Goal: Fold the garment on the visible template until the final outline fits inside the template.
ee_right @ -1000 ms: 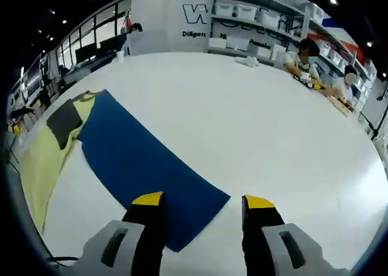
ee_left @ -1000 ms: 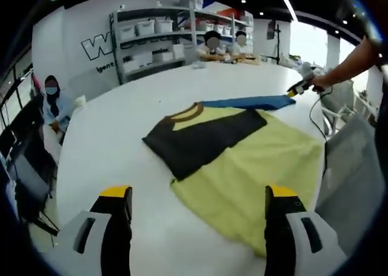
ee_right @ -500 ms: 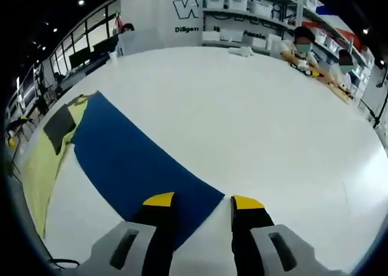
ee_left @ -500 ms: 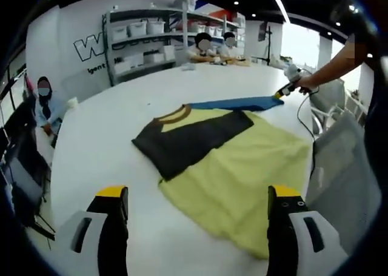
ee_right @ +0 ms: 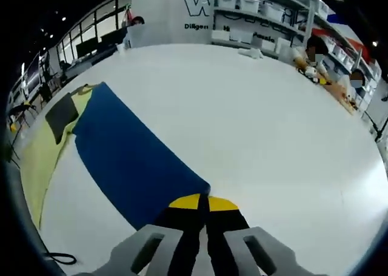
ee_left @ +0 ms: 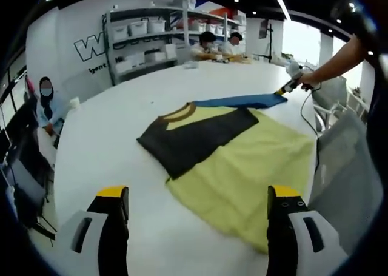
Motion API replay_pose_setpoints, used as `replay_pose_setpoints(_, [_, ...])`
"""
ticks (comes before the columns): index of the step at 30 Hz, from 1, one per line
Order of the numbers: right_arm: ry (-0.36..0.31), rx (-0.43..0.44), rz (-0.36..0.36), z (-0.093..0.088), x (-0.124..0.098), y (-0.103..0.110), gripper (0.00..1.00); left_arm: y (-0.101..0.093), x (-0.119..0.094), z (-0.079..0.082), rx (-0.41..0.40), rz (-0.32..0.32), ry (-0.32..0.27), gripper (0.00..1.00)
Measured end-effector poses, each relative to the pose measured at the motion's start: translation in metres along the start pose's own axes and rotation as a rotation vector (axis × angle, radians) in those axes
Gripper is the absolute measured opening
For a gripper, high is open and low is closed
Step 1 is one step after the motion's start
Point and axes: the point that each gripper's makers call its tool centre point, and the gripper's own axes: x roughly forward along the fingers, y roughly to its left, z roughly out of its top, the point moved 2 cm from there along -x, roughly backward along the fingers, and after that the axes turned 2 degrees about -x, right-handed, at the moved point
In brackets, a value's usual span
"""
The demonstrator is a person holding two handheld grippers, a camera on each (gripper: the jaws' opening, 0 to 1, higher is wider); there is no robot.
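Observation:
A yellow garment with a black upper panel and a brown collar lies flat on the white table. A blue template sheet lies along its far edge, partly under it. My left gripper hovers open over the near table edge, short of the garment, with nothing between its fingers. My right gripper is shut on the near corner of the blue sheet. A person's hand holds it at the far right of the left gripper view. The garment lies left of the sheet.
Shelving with bins stands behind the table. Two people sit at the far side, another at the left. A cable hangs off the right table edge beside a grey chair.
My right gripper's jaws have gone from open to shut on the blue sheet's corner. The left gripper view has shifted slightly; the garment lies as before.

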Motion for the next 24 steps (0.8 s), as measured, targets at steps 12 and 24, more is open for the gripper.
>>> replay_pose_setpoints(12, [-0.033,-0.039,0.006,0.025,-0.019,0.014,0.00,-0.003,-0.002,-0.003,-0.012,-0.001,-0.016,0.98])
replay_pose_setpoints(24, [-0.082,-0.055,0.033,0.073,-0.050,0.031,0.00,-0.010,-0.002,-0.001,-0.005,-0.014,-0.053,0.99])
